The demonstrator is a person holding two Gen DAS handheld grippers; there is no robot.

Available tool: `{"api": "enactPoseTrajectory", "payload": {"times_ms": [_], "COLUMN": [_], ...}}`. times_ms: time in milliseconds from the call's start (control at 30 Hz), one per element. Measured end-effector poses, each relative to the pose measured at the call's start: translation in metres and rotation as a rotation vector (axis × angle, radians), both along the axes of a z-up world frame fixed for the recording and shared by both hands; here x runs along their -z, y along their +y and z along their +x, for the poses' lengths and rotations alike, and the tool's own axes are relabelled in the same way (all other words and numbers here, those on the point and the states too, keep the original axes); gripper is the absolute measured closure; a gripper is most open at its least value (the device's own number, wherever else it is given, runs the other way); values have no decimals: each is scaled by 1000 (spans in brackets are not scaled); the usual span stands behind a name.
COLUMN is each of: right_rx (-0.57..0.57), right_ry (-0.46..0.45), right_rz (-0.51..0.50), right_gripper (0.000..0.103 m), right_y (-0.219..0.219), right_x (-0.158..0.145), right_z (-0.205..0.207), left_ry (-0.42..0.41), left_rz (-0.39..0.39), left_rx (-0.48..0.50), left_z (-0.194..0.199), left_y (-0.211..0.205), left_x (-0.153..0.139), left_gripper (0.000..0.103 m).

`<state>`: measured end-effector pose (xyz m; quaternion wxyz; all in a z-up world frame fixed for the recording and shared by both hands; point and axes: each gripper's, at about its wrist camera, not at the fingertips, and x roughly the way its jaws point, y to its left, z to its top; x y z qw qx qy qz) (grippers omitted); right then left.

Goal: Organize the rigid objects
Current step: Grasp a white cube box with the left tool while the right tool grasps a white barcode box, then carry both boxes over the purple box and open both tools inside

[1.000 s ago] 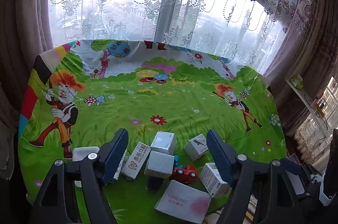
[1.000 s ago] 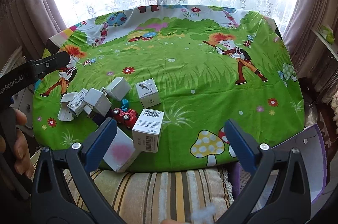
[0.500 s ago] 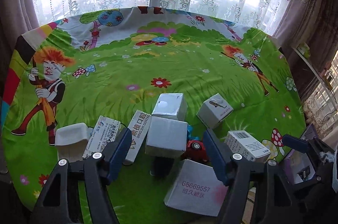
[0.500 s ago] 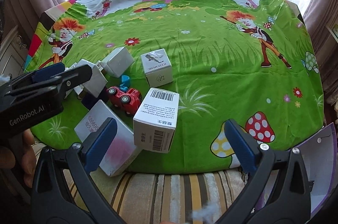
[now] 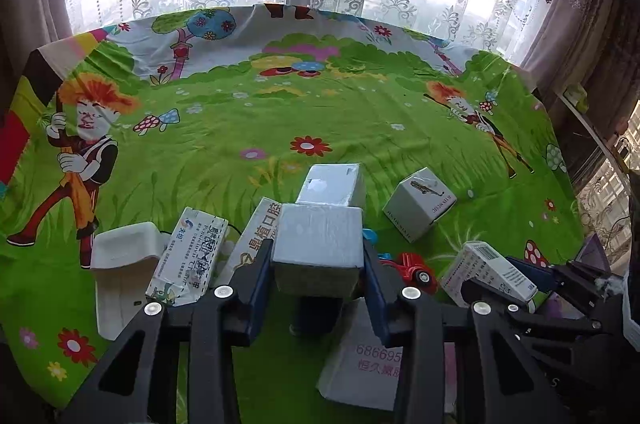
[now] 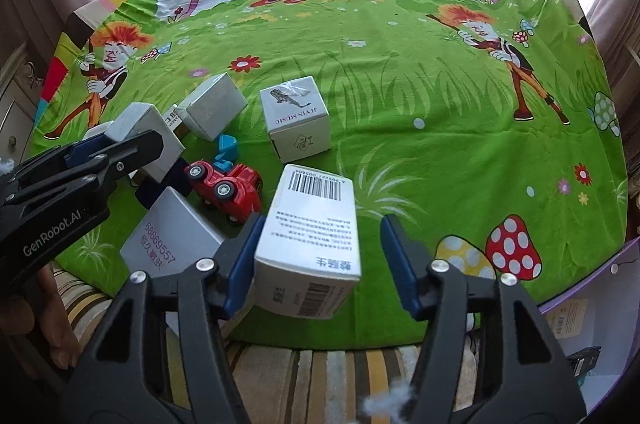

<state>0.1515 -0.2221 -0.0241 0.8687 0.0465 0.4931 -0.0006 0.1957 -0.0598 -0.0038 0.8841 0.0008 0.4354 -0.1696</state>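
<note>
The left gripper (image 5: 318,266) has just been closing; both blue pads now bear on the flanks of a plain grey carton (image 5: 318,244), so the grip appears made. The right gripper (image 6: 318,260) has also just been closing around a barcode carton (image 6: 310,244): the left pad touches its side, the right pad stands clear with a visible gap, so this grip is not yet complete.

Task status, judged: early. No item appears sorted; everything lies in one loose cluster at the near edge of the worktop (image 6: 400,84).

Taking the red toy car (image 6: 226,186) as landmark:
- The grey carton sits just left of it, raised on a dark base.
- The barcode carton lies just right and nearer the edge.
- A music-brand cube carton (image 6: 298,120) stands just beyond it.
- A flat white carton with pink digits (image 6: 172,240) lies in front of it, overhanging the edge.

Materials: the cartons are smooth printed cardboard with sharp corners; the car is glossy moulded plastic; the worktop carries a soft, slightly wrinkled cartoon-print cloth.
</note>
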Motion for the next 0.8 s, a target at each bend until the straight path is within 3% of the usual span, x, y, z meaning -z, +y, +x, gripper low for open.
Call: {"api": "enactPoseTrajectory", "payload": {"times_ms": [67,467,800], "right_rx": [3,14,49], "right_ry": [3,-63,-115], "right_rz": [14,29,34], "right_gripper": [59,59,59], "right_y": [-2,-10,-36], "right_x": [2,-12,-34], "right_z": [0,-14,-44], "left_ry": [-16,-76,-66], "left_rz": [-5,-21,-45], "left_rx": [-9,4,108], "left_z": [-2,-15,-44], "left_y": [2,-5,-43], "left_x": [-2,-17,-31], "left_gripper": [61,61,61]}}
